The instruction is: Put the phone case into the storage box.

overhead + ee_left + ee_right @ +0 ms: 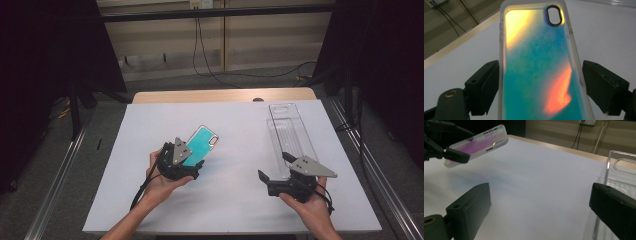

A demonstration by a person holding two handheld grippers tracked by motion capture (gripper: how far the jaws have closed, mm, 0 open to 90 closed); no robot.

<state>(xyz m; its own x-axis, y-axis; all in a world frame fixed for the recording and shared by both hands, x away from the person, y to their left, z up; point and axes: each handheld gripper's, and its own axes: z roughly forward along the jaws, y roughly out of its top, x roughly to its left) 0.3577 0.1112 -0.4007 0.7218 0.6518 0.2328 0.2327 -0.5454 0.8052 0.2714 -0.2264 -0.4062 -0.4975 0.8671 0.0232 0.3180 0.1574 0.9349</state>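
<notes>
2 black two-jaw grippers work over a white sheet (225, 200) covering the wooden table (220, 95). 1 glossy phone case (199, 145), teal with an iridescent sheen, clear rounded rim and oval camera cutout, is clamped by its long sides in the left gripper (192, 167), lifted off the sheet left of centre. 1 clear ribbed plastic tray (290, 132), long and rectangular, lies along the sheet's right edge. Jaws wide and empty, the right gripper (272, 167) sits at the tray's near end.
</notes>
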